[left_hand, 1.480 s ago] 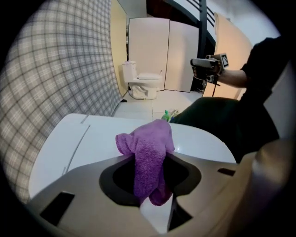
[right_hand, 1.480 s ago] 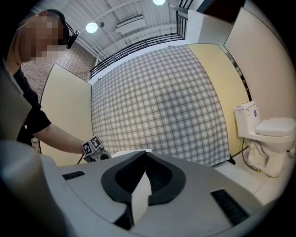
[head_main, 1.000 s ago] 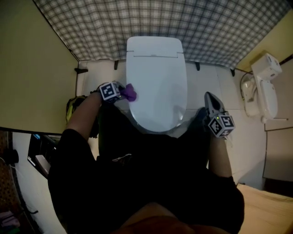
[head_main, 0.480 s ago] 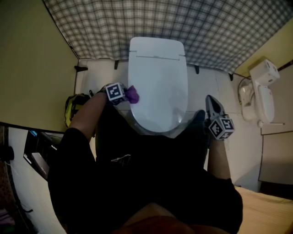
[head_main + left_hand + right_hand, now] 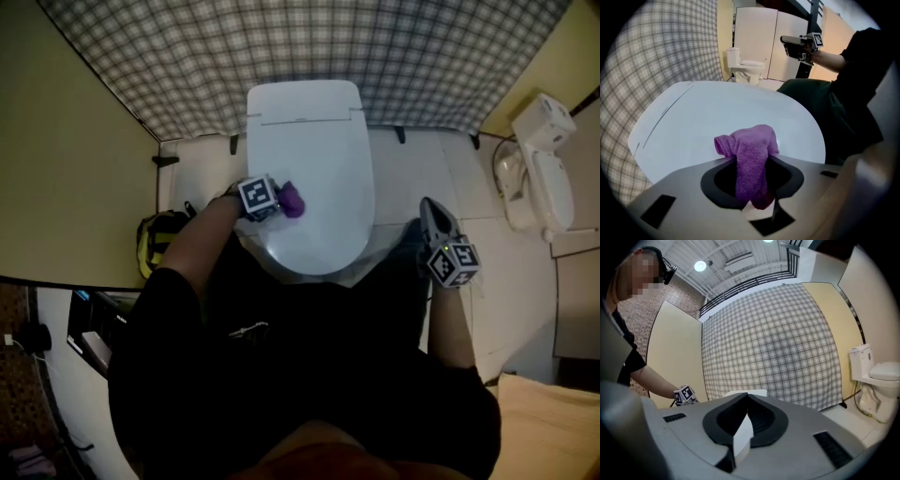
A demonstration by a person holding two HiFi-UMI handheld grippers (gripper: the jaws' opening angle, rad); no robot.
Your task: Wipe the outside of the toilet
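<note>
Left hand-held gripper (image 5: 277,200) is clamped on the purple cloth (image 5: 292,199). In the left gripper view the cloth runs down between the jaws and fills the gap, with the free end bunched up just past the tips.

That bunch sits on the lid (image 5: 717,117) of the toilet (image 5: 309,178) and touches it, at the lid's left edge, roughly midway along its length (lid is down, white, glossy). The gripper comes in from the toilet's left side with the jaws pointing across the lid. Its marker cube (image 5: 256,197) hangs at the lid's rim, and the forearm (image 5: 202,239) trails back toward the person.

Right hand-held gripper (image 5: 429,208): jaws together, nothing between them. The right gripper view shows the tips meeting, with only the plaid wall (image 5: 773,343) beyond. It's held off the toilet's front-right side over the floor (image 5: 422,164), apart from the bowl and touching nothing, tips pointing toward the plaid wall. The same view catches the left gripper's cube low at the left, beside the lid's far end.

Surroundings:
- The plaid wall runs behind the toilet's rear end.
- A second toilet (image 5: 544,159) stands at the right-hand side, well apart.
- A yellow item (image 5: 155,239) lies on the floor left of the toilet, near the left arm. Can't tell what it is.
</note>
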